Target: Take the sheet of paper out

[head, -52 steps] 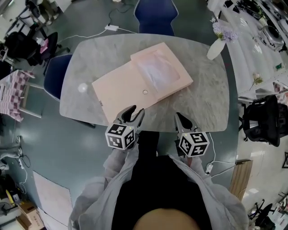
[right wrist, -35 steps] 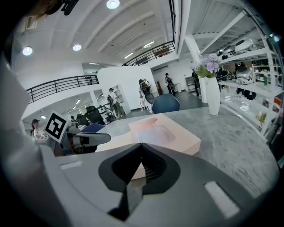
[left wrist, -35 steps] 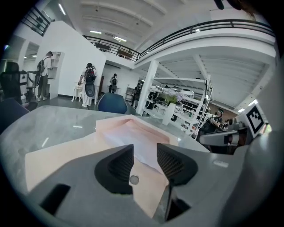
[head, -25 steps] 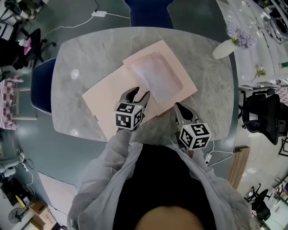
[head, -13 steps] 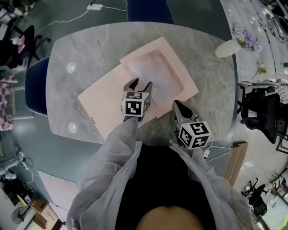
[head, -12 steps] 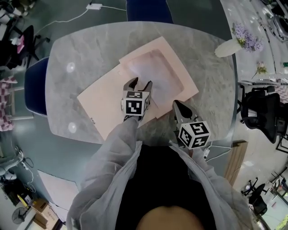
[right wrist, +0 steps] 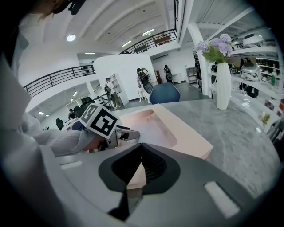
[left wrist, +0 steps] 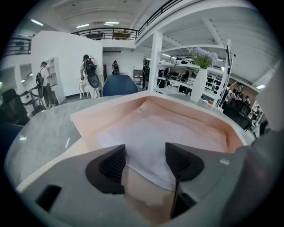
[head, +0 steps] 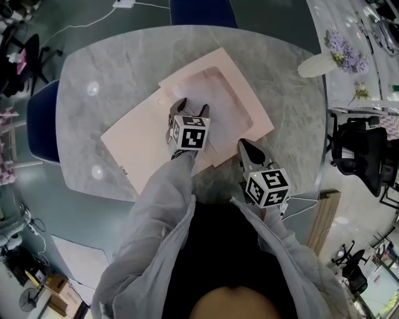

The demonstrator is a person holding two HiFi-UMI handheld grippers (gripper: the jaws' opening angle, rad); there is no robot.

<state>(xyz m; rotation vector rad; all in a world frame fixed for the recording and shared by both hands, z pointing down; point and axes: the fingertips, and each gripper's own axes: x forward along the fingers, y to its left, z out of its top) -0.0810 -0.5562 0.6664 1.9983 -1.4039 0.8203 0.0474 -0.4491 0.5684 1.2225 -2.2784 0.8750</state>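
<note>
An open pink box (head: 250,103) lies on the marble table (head: 112,68), its flat lid (head: 137,146) folded out to the left. A white sheet of paper (head: 227,112) lies in the box's recess. My left gripper (head: 189,107) hangs low over the recess's near left side. Its jaws are opening, and the paper's near corner (left wrist: 153,166) lies below the gap, untouched by the pads. My right gripper (head: 243,147) is shut and holds nothing, hovering by the box's near corner (right wrist: 135,175). The left gripper (right wrist: 128,133) also shows in the right gripper view.
A white vase with purple flowers (head: 318,62) stands at the table's far right edge. A blue chair (head: 202,11) is behind the table, another (head: 40,118) at its left. A black office chair (head: 361,156) is on the right.
My left gripper has moved forward and down from the lid onto the box's recess, and its jaws have spread wider. The right gripper has hardly shifted.
</note>
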